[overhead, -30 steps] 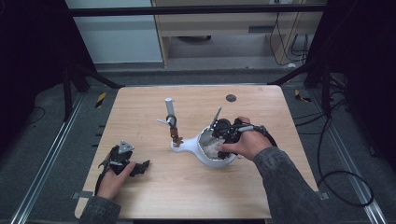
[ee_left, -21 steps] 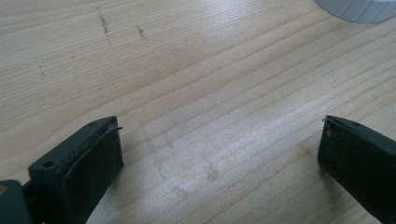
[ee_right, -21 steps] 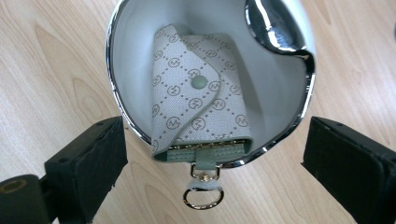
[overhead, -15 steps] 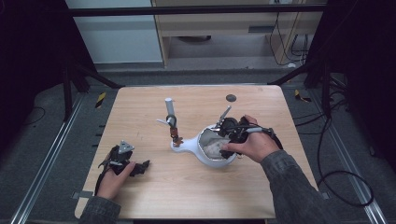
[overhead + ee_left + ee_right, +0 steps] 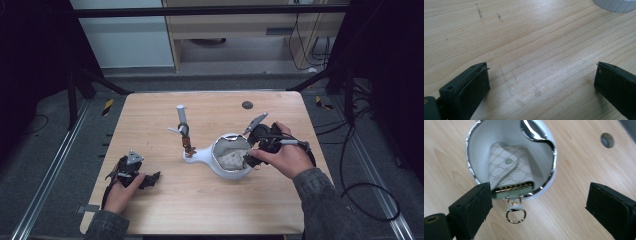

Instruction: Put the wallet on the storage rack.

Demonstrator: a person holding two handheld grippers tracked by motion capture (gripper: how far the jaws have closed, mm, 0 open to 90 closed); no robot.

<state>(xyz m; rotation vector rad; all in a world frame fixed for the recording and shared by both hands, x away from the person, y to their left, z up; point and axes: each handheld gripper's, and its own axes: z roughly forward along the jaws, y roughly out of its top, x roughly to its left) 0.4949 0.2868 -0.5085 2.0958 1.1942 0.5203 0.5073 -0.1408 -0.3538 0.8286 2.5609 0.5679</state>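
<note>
Wallet (image 5: 509, 173), monogram-patterned, lies inside white chrome-rimmed container (image 5: 231, 171), its ring clasp (image 5: 515, 215) hanging over the rim; container at counter (image 5: 150, 120) centre-right. Right gripper (image 5: 539, 207) above it, jaws wide apart. Left gripper (image 5: 541, 85) at 8 o'clock, jaws spread, empty.

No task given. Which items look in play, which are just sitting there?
In play, likely: right gripper, open at the white bowl; patterned pouch inside; its key ring.
Idle: left gripper, open over bare table; white post; dark disc.
</note>
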